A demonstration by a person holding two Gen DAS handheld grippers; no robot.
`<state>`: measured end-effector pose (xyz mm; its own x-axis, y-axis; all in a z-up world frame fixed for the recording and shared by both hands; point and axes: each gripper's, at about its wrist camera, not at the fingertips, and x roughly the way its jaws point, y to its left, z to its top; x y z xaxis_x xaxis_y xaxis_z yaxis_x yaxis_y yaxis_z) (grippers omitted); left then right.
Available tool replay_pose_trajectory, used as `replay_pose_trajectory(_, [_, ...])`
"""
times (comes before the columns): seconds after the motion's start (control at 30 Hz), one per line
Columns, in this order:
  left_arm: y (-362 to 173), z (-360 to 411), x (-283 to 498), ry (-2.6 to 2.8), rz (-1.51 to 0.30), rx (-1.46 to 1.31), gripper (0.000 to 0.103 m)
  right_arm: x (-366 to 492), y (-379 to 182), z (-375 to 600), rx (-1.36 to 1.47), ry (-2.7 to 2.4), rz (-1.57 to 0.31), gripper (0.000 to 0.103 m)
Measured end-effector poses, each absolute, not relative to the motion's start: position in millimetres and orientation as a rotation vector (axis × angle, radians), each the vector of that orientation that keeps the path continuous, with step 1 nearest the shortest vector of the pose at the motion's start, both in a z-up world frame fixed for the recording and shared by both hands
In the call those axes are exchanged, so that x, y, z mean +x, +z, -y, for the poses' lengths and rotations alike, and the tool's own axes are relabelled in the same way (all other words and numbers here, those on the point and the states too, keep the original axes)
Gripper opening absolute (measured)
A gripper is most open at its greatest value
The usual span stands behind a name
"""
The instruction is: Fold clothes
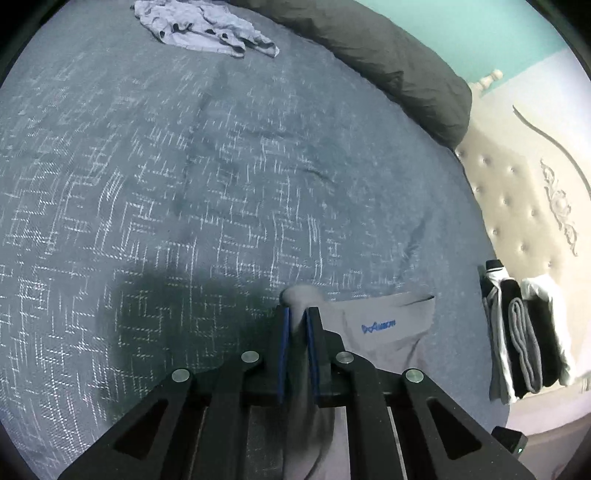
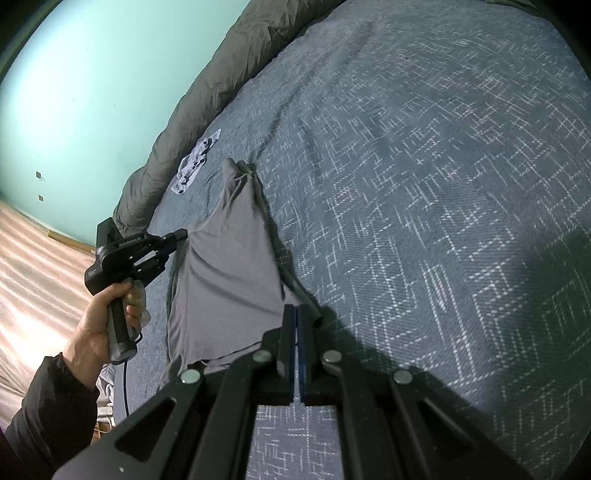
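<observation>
Mint-green wall and a pale wooden floor frame a wide bed (image 1: 184,166) under a blue-grey woven cover, with a dark grey duvet (image 1: 388,55) bunched along its far edge. By my reckoning the folding is somewhere in the middle: a small stack of folded clothes (image 1: 524,339), black, grey and white, already sits at the bed's edge beside the tufted cream headboard (image 1: 517,192), while a crumpled pale patterned garment (image 1: 207,26) lies untouched far up the cover, well apart from the work. Between those, the grey garment (image 2: 229,258) in hand is spread on the cover near the bed's side and is only partly folded, 1 edge lifted. The left tongs (image 1: 298,314) stand narrow, pinching a fold of that grey cloth between blue pads, and the right tongs (image 2: 296,314) are closed tight at its near corner, though whether cloth is actually caught in them I cannot tell. Only the left wrist view shows the finished stack, the headboard and a small blue logo (image 1: 378,326) printed on the grey cloth. Only the right wrist view shows the garment's whole shape, its bunched far end, the floor, and the person's left hand (image 2: 107,317) in a dark sleeve (image 2: 48,413) gripping the handle.
</observation>
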<state>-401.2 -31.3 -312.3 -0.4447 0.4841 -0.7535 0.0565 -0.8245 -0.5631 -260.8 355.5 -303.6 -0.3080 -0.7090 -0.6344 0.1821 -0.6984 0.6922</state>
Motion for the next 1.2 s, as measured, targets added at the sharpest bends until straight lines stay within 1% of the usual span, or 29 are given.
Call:
replay_pose_trajectory(0.2, [-317.8, 34.9, -406.8, 2.362, 0.832, -1.488, 0.010, -258.6, -304.0, -357.3, 1.366, -2.045, 0.687, 0.000])
replay_pose_trajectory(0.3, [-314.3, 33.8, -405.6, 2.357, 0.818, -1.480, 0.011, -259.3, -304.1, -359.2, 1.367, -2.044, 0.700, 0.000])
replay_pose_trajectory(0.4, [-306.2, 38.6, -396.6, 2.348, 0.811, -1.449, 0.016, -260.4, -304.6, -359.3, 1.368, -2.043, 0.713, 0.000])
replay_pose_trajectory(0.47, [-302.7, 43.8, -388.5, 2.339, 0.824, -1.433, 0.025, -260.3, -304.7, -359.3, 1.369, -2.043, 0.718, 0.000])
replay_pose_trajectory(0.57, [-302.0, 46.8, -377.0, 2.310, 0.830, -1.422, 0.033, -259.3, -304.6, -360.7, 1.369, -2.046, 0.724, 0.000])
replay_pose_trajectory(0.7, [-313.0, 42.6, -371.7, 2.286, 0.785, -1.453, 0.034, -258.6, -304.4, -361.7, 1.371, -2.052, 0.729, 0.000])
replay_pose_trajectory(0.8, [-320.5, 38.3, -373.2, 2.283, 0.767, -1.459, 0.033, -259.2, -304.5, -362.5, 1.373, -2.055, 0.730, 0.000])
replay_pose_trajectory(0.83, [-321.4, 38.4, -373.5, 2.283, 0.775, -1.454, 0.020, -259.5, -304.7, -362.8, 1.374, -2.055, 0.732, 0.000])
replay_pose_trajectory(0.87, [-322.3, 38.5, -373.9, 2.283, 0.783, -1.449, 0.010, -259.8, -304.7, -363.0, 1.375, -2.055, 0.733, 0.000])
replay_pose_trajectory(1.03, [-320.9, 39.7, -377.3, 2.304, 0.806, -1.434, 0.009, -260.5, -306.2, -366.5, 1.381, -2.061, 0.741, 0.000])
replay_pose_trajectory(1.2, [-321.6, 37.8, -377.3, 2.313, 0.787, -1.455, 0.009, -259.2, -305.8, -368.8, 1.374, -2.057, 0.750, 0.001])
